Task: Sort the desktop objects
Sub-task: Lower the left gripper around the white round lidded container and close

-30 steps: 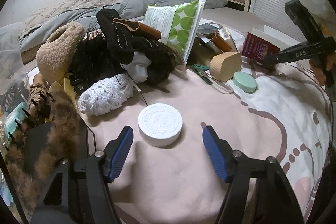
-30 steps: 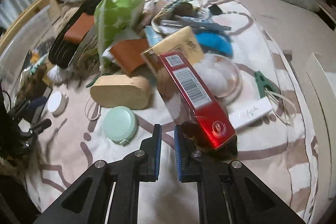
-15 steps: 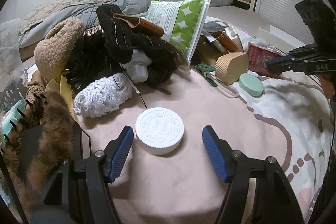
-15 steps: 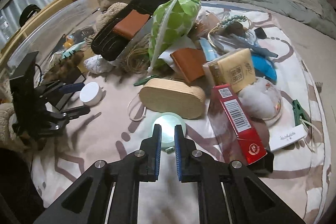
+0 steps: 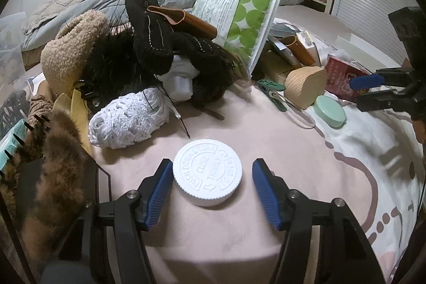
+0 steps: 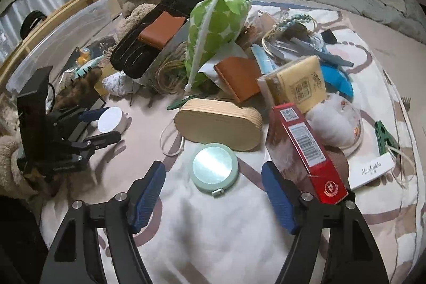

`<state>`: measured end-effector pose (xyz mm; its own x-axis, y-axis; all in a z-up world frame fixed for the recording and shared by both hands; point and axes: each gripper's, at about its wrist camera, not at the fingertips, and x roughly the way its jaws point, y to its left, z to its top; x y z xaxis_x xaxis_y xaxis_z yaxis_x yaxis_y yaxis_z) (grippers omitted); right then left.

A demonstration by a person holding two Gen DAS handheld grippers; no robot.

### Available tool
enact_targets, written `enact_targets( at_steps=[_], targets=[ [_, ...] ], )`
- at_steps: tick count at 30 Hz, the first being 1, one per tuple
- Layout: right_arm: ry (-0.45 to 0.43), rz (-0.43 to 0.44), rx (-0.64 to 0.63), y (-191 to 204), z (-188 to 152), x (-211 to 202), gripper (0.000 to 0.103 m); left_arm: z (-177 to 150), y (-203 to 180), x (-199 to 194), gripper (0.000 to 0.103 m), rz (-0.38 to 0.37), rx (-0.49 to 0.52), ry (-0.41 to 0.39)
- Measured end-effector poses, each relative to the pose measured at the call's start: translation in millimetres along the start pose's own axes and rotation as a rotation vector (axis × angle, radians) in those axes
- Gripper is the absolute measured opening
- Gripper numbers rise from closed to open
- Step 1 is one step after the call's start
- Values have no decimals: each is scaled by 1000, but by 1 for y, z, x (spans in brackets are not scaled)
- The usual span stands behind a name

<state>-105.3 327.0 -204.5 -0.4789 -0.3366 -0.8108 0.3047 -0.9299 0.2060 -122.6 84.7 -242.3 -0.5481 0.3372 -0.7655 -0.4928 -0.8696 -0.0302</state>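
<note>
A white screw cap (image 5: 207, 175) lies flat on the pink cloth between the blue pads of my left gripper (image 5: 213, 164). Its jaws are closing. The left pad is at the cap's rim and the right pad stands apart from it. The cap (image 6: 111, 119) and left gripper (image 6: 106, 124) also show at the left of the right wrist view. My right gripper (image 6: 213, 167) has its jaws opening wide over a round mint compact mirror (image 6: 214, 168), which lies flat between them without touching the pads. In the left wrist view the right gripper (image 5: 370, 89) hangs beside the mirror (image 5: 330, 111).
A wooden oval box (image 6: 218, 124) lies just behind the mirror and a red carton (image 6: 306, 148) leans by the right finger. Behind are a green dotted pouch (image 6: 213, 28), brown wallets and black knitwear. A white crochet piece (image 5: 127, 119) and brown fur (image 5: 53, 164) crowd the cap's left.
The left jaws have narrowed around the cap. The right gripper swung left from the red carton to the mint mirror, then went from shut to wide open.
</note>
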Motion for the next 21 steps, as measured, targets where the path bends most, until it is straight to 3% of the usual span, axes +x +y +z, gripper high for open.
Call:
enact_targets(
  at_steps=[3, 13, 21],
  targets=[
    [11, -7, -13, 4, 0, 6, 75, 1, 1, 3, 52, 3, -4, 7],
    [45, -81, -24, 9, 1, 24, 75, 0, 1, -4, 51, -38, 10, -7],
    [97, -106, -66, 13, -10, 41, 75, -9, -9, -15, 51, -142, 53, 18]
  ],
)
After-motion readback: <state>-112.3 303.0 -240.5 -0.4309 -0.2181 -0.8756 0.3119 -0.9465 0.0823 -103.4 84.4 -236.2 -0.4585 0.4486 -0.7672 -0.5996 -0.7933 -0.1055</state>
